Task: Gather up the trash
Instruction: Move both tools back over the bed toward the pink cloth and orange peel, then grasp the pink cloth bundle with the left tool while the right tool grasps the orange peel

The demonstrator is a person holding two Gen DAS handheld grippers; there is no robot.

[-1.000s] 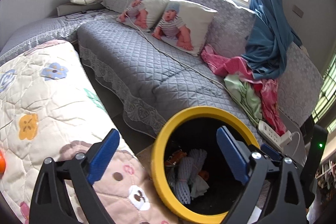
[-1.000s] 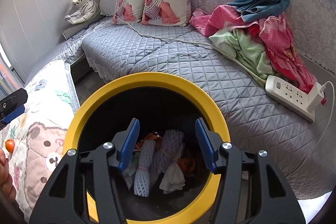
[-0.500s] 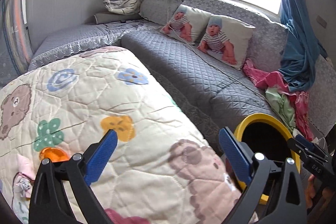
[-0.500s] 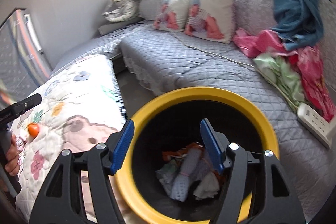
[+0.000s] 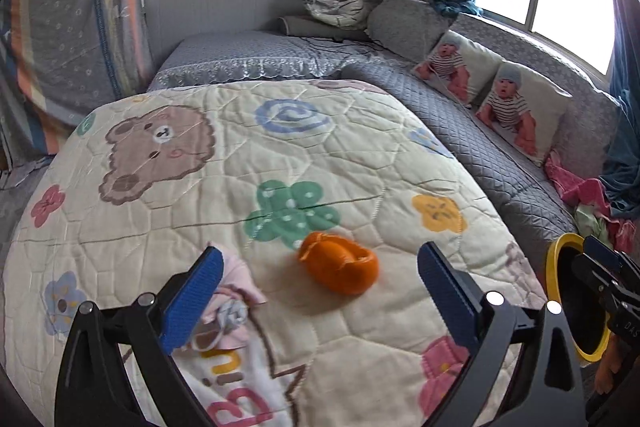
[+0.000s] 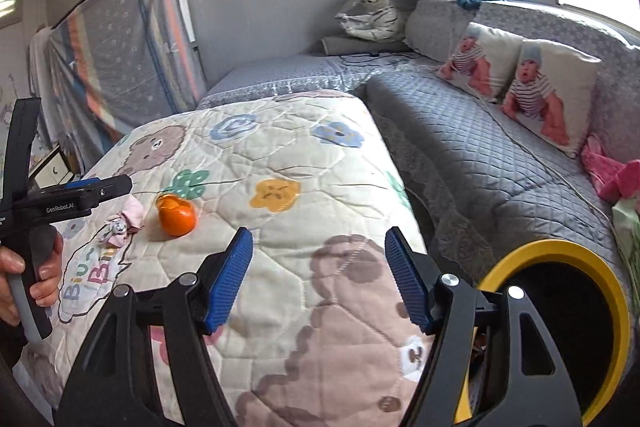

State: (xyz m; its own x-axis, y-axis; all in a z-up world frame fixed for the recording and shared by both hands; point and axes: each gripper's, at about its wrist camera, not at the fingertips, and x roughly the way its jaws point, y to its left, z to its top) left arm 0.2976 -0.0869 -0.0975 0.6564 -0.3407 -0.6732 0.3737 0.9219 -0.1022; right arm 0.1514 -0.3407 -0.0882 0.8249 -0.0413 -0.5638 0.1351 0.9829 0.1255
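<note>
An orange peel [image 5: 340, 267] lies on the cartoon-print quilt [image 5: 280, 155], with a crumpled pink scrap [image 5: 230, 303] just left of it. My left gripper [image 5: 320, 265] hovers open over the quilt; the peel shows between its blue fingers but is not touched. In the right wrist view the peel [image 6: 176, 215] and pink scrap [image 6: 128, 219] lie far left, beside the left gripper [image 6: 100, 191]. My right gripper [image 6: 319, 247] is above the quilt, jaws opening, nothing between them. The yellow-rimmed black bin [image 6: 560, 251] stands at the right, also seen as the bin [image 5: 558, 267].
A grey quilted sofa [image 6: 480, 147] wraps round the back and right, with two baby-print cushions [image 6: 552, 95], pink clothes [image 6: 616, 179] and a cable. A narrow gap separates quilt and sofa. A hand [image 6: 36, 267] holds the left gripper's handle. A cloth-covered board [image 5: 80, 27] leans at the left.
Both views have swung left, away from the bin and onto the quilt. The orange peel has come between the left fingers' view. The right jaws stand wider than before.
</note>
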